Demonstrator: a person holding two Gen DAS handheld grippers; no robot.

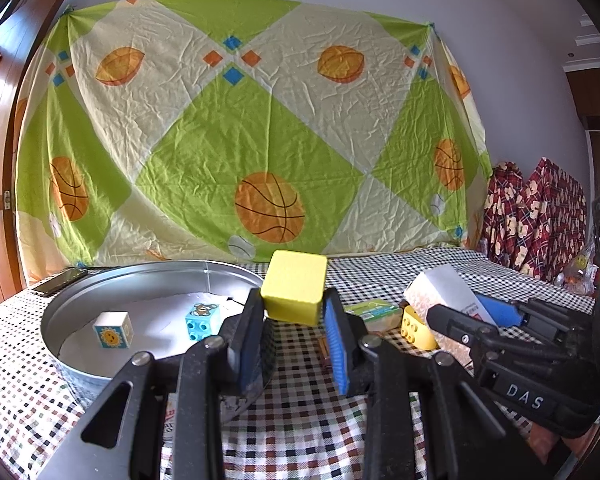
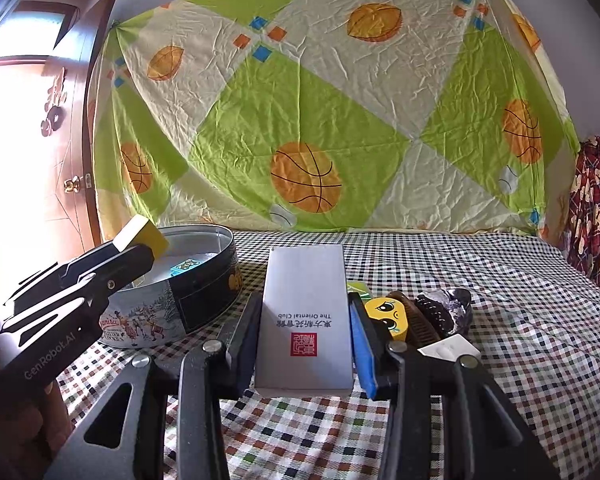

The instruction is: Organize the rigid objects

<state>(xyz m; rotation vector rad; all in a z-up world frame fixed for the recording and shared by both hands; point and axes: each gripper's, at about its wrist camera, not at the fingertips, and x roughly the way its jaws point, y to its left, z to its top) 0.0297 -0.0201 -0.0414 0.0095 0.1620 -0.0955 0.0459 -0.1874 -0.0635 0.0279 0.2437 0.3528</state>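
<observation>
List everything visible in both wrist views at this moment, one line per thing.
yellow block: 1, yellow, held in left jaws beside the tin
white box: 1, white with red stamp, between right jaws
round tin: 1, silver inside, left on table
picture cubes: 2, white and blue, inside tin
yellow studded brick: 1, near white box
smiley toy: 1, yellow, right of box
comb: 1, dark
phone: 1, black, behind tin
checked tablecloth: 1
basketball sheet: 1, green, on wall
left gripper: 1, black
right gripper: 1, black
</observation>
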